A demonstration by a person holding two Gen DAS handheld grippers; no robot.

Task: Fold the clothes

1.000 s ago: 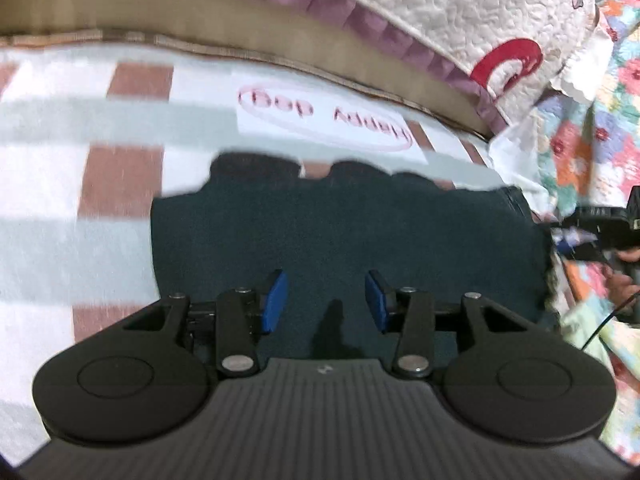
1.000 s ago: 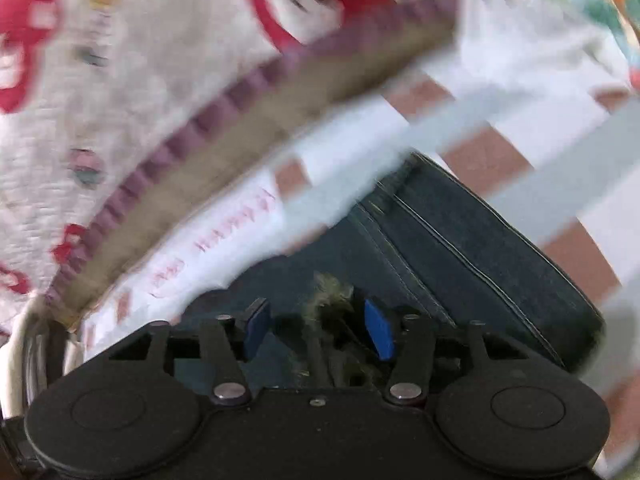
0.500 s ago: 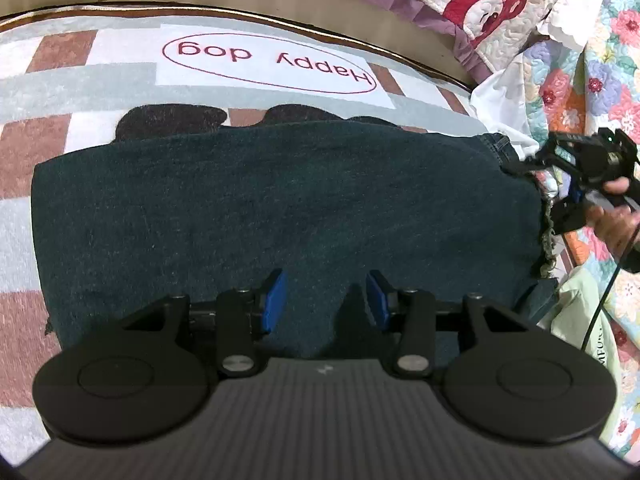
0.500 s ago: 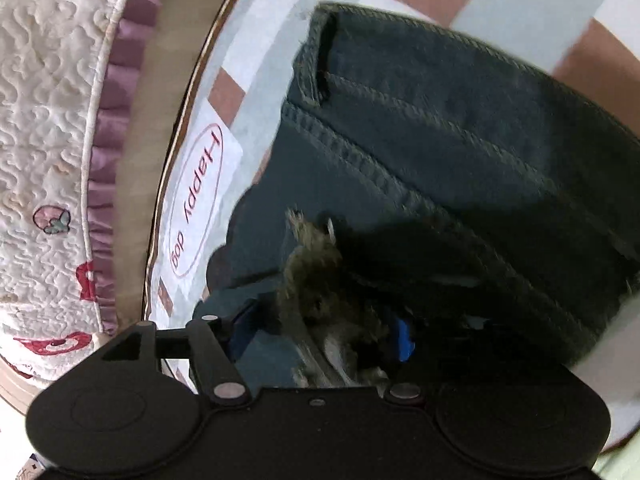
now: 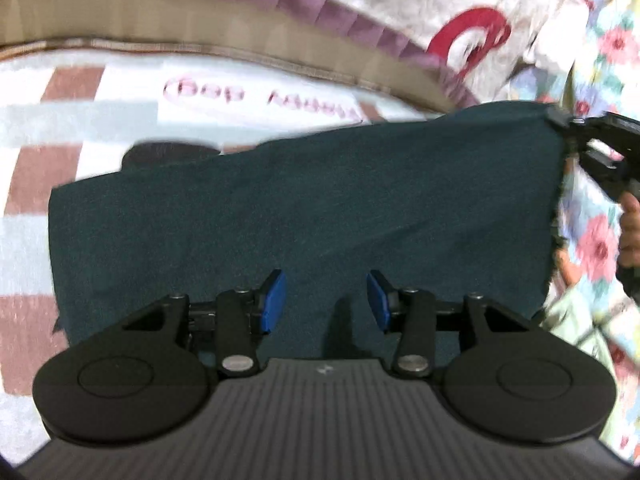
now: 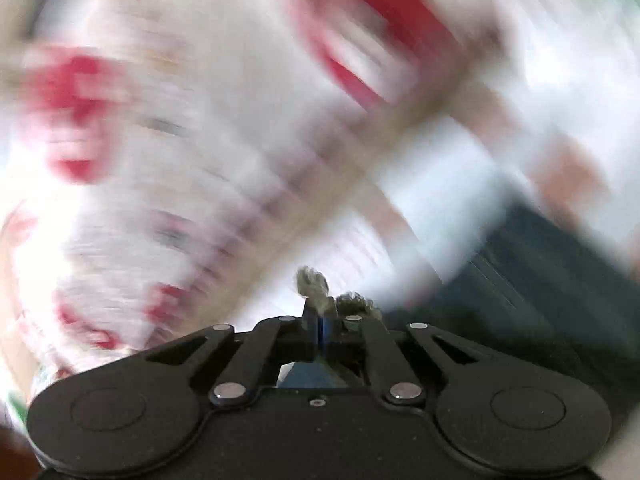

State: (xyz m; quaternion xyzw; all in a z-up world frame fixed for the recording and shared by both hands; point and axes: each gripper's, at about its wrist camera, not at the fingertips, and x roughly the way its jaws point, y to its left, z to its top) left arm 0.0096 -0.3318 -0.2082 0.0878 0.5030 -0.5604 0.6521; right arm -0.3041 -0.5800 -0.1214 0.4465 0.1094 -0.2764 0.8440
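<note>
Dark blue jeans (image 5: 280, 208) lie folded across a checked mat (image 5: 60, 128). My left gripper (image 5: 326, 300) is open and empty, low over the near part of the jeans. My right gripper (image 5: 560, 124) shows at the right edge of the left wrist view, shut on the frayed hem corner of the jeans and lifting it off the mat. In the blurred right wrist view the right gripper (image 6: 322, 328) is shut on the frayed hem (image 6: 312, 282), with the rest of the jeans (image 6: 540, 272) hanging to the right.
The mat carries a "Happy dog" label (image 5: 260, 100). A quilted cover with a purple frill (image 5: 360, 16) runs along the far side. Floral fabric (image 5: 596, 240) lies at the right, beside the person's hand (image 5: 630, 240).
The right gripper has shut on the frayed hem and raised that corner of the jeans up off the mat. The right view has swung and blurred. The left gripper stays open over the jeans.
</note>
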